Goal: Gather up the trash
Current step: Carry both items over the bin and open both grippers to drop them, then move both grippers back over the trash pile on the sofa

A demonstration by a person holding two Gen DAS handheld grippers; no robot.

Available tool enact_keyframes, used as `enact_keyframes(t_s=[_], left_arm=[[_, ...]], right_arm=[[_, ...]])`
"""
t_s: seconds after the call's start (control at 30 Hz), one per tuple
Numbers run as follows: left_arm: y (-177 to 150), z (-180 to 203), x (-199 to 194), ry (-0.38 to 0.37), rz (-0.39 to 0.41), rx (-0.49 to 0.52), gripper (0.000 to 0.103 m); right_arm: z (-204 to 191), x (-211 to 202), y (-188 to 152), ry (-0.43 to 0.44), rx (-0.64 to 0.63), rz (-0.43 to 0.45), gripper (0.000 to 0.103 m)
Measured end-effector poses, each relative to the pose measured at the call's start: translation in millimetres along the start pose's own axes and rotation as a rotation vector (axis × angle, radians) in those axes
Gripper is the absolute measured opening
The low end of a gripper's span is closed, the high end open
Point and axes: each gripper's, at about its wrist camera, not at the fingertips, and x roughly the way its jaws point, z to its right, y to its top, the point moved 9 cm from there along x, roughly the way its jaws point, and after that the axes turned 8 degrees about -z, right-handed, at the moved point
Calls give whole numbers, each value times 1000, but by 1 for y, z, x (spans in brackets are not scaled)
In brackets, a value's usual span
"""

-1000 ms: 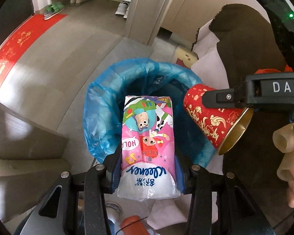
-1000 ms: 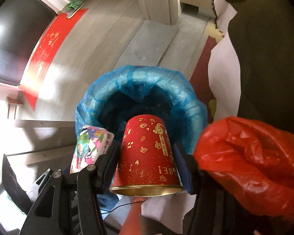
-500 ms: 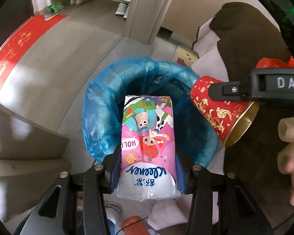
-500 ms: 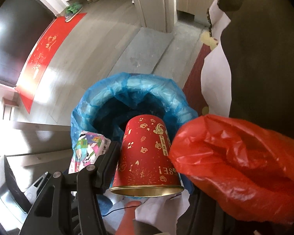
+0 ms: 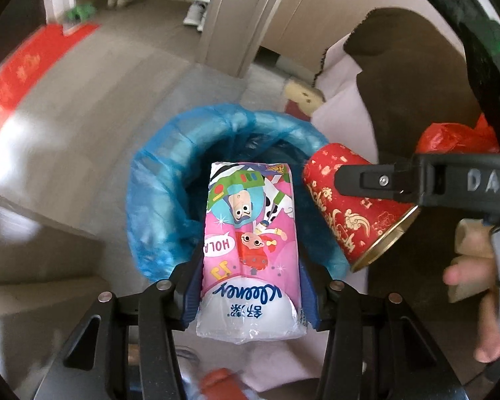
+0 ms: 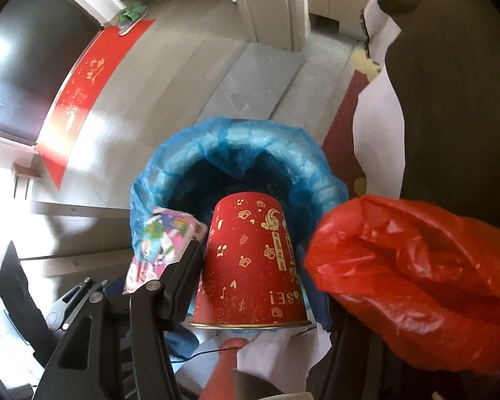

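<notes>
Blue liner is ringing the bin (image 5: 170, 180), and both grippers are hanging over its mouth, pointing steeply down into it. The left gripper (image 5: 250, 286) is carrying a tissue pack (image 5: 250, 233) between its jaws, the pack's long axis running straight along the fingers toward the dark opening, its far end already over the near rim. Those jaws have just been opening, yet the pack is sitting between the pads (image 5: 308, 295) and has not dropped; whether they are still pressing it is hard to say, though it looks held. The right gripper (image 6: 253, 286) is carrying a red cup (image 6: 250, 260) upside down, base toward the bin and gold rim toward the camera, so its axis is also lying along the fingers. Its jaws too have just been opening, with the cup between them and the left finger (image 6: 180, 280) lying against the cup wall; the right one is hiding behind a red bag (image 6: 410, 276) that is bulging in from the right. Both items are lying directly above the opening, so the coming release is turning on a plain fall: neither hand looks nearer, and the cup is sitting just right of the pack, close but apart.
</notes>
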Motion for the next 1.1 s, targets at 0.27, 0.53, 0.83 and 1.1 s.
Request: enact_keyframes(t_s=[0.27,0.53,0.83,1.1], left_arm=[[14,-1,-8,-87,59,-29,60],[18,7,-30,-55,105,-6,60],[34,99,-88,-162,217,145,60],[99,212,-101,-280,255,317,60]], right_arm=[[-3,-3,-1,33,4,9,55],[7,-60,-1,-62,3,193,55],[46,-166,-42,53,41,414,53],[132,-201,-71,94,172,477,52]])
